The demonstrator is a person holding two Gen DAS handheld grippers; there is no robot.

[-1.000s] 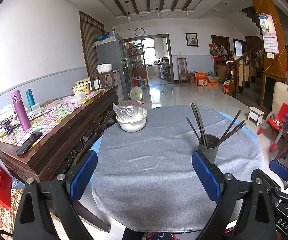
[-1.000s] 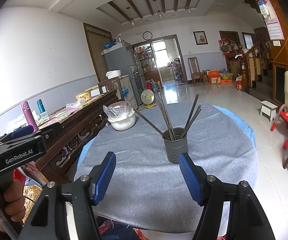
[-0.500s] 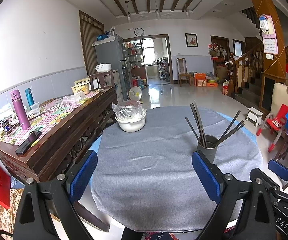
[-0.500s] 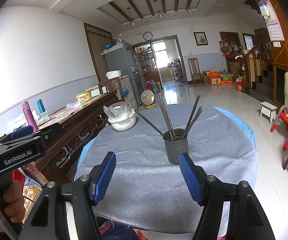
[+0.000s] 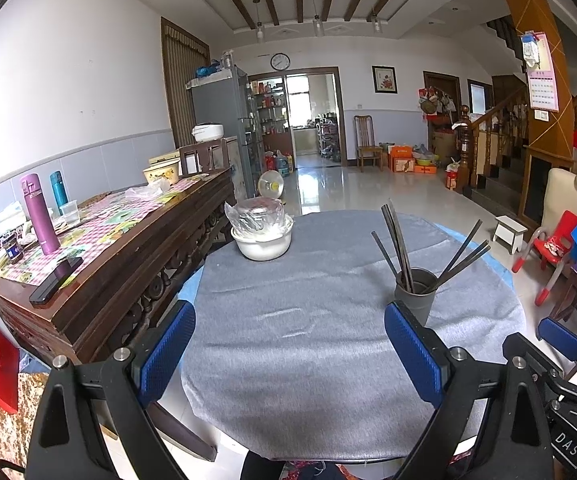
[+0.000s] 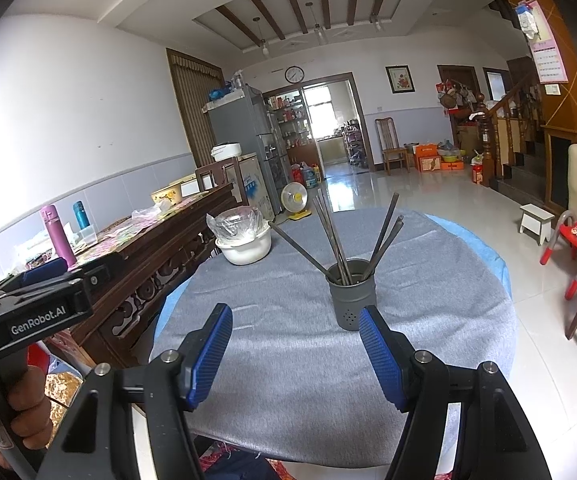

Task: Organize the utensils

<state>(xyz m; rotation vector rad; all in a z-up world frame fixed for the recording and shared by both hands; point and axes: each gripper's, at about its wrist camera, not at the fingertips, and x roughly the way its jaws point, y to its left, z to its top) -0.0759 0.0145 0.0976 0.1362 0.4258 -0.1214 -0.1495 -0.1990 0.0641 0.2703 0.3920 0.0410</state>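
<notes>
Because the chopsticks (image 6: 330, 236) already stood in the grey holder (image 6: 350, 300) on the bench (image 6: 288, 360), both grippers, left (image 5: 288, 356) and right (image 6: 294, 354), hovered with jaws apart, holding nothing.

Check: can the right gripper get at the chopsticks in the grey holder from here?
Probably yes. The right gripper is open and empty, and the holder with its chopsticks stands just ahead of it on bare grey cloth; the white bowl sits off to the side.
</notes>
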